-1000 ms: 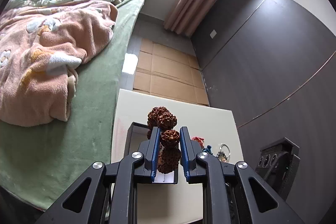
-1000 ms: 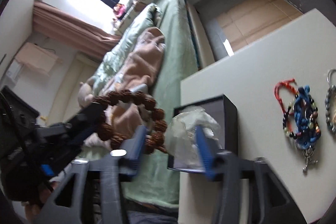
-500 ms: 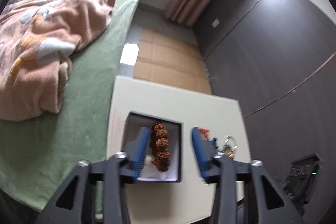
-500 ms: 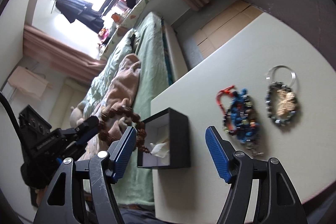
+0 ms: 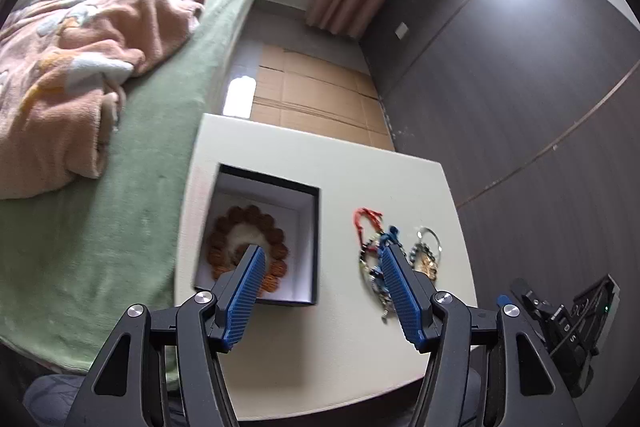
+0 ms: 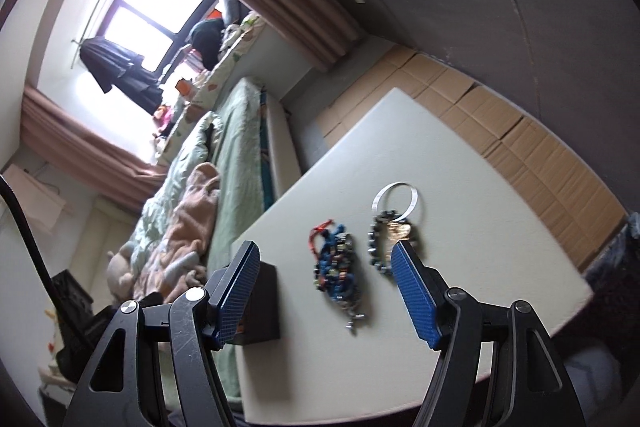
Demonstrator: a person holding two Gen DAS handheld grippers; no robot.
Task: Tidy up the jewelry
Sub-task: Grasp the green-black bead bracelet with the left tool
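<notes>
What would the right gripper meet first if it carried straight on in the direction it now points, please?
Most likely the blue beaded bracelet pile on the white table: it lies between the open right gripper's fingers, ahead of them, though depth is unclear.

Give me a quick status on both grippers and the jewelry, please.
Left gripper open, empty. Right gripper open, empty. Brown bracelet in box. Two jewelry piles on table; nothing blocking.

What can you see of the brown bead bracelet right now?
The brown bead bracelet is a ring of large, rough, reddish-brown beads that look like seeds. It lies flat as an open loop on the white lining inside the black box, around a pale patch. The left gripper hangs above with jaws open, its left finger covering the loop's near edge.
</notes>
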